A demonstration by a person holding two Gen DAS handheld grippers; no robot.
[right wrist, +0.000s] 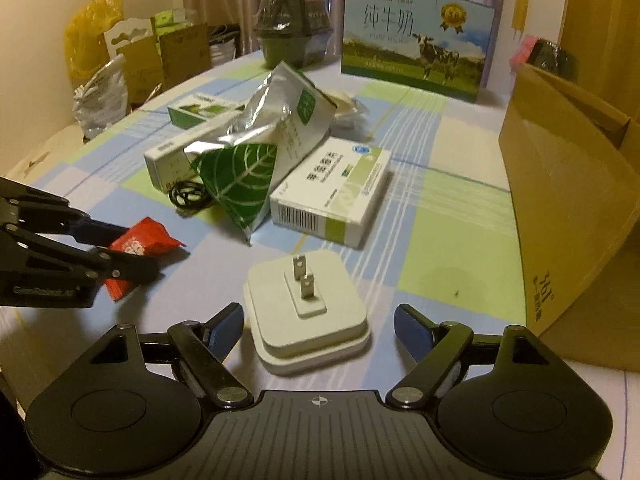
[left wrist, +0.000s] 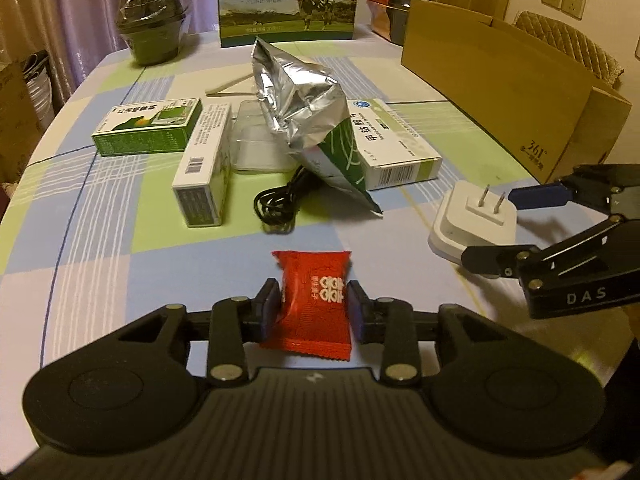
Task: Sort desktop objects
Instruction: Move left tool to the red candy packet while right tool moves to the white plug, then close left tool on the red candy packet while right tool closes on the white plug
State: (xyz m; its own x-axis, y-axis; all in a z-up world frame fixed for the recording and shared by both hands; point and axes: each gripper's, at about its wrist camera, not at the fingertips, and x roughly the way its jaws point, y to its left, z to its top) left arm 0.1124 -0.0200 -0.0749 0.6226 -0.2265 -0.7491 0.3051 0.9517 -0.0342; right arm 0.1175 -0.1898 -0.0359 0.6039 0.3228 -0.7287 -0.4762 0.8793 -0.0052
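Left gripper pinching red snack packet; right gripper spread wide around white plug adapter, not gripping.

Packet near table's front edge, pads pressed on both side edges at mid-height; looks light, soft, crinkly film, likely slippery, so best taken across the middle, not the crimped ends. Adapter toward front right of table, prongs up; rigid, smooth, probably heavier; best taken on the flat side walls of the base, clear of prongs. Checked cloth surface, flat, probably some grip. Mid-table clutter: foil bag, medicine boxes, black cable. Open cardboard box along right edge, likely the drop spot. Milk carton at far edge, curtains behind.
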